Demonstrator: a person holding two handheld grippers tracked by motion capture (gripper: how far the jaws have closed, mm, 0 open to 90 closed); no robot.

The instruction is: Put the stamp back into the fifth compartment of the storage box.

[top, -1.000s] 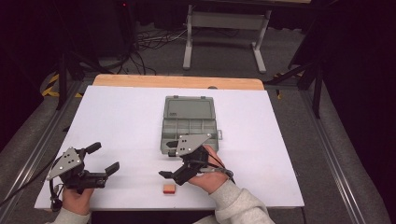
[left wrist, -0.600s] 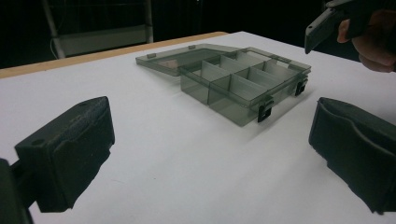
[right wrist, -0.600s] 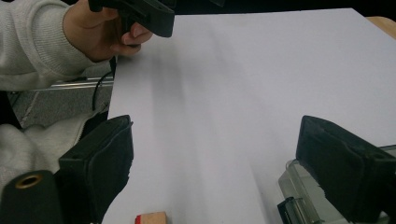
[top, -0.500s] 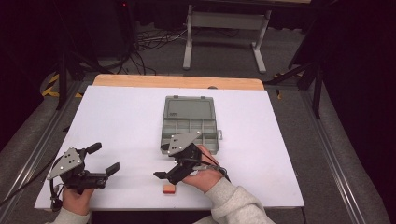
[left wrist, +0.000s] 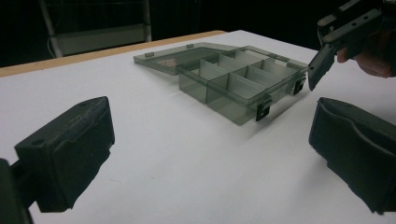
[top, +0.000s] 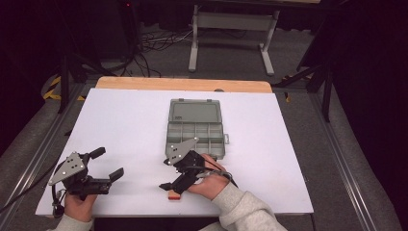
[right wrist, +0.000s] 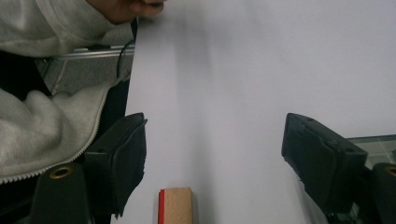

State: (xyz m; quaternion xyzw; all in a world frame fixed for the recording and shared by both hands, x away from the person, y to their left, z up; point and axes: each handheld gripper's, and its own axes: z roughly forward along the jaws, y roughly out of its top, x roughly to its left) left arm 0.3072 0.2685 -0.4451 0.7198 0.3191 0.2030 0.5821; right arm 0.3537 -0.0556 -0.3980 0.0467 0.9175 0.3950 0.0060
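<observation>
**A small block at the table's near edge, and a grip not yet made**

The right gripper (top: pixel 169 186) is held low over a small tan block with a red side (top: pixel 173 194), which lies on the white table (top: pixel 120 120) close to its near edge. Seen in the right gripper view, the block (right wrist: pixel 175 205) sits between the jaws, nearer one pad than the other, and is touched by neither. The jaws have just been closing, yet a wide gap is left on one side.

A one-sided contact is the likely fault: the block may be pushed sideways or tipped before the second pad arrives. Being so near the edge, it could be knocked off the table. A slanted grip could also let it slip during a carry to the open compartment box (top: pixel 195 132).

The left gripper (top: pixel 107 163) rests well apart, its jaws wide and empty.
</observation>
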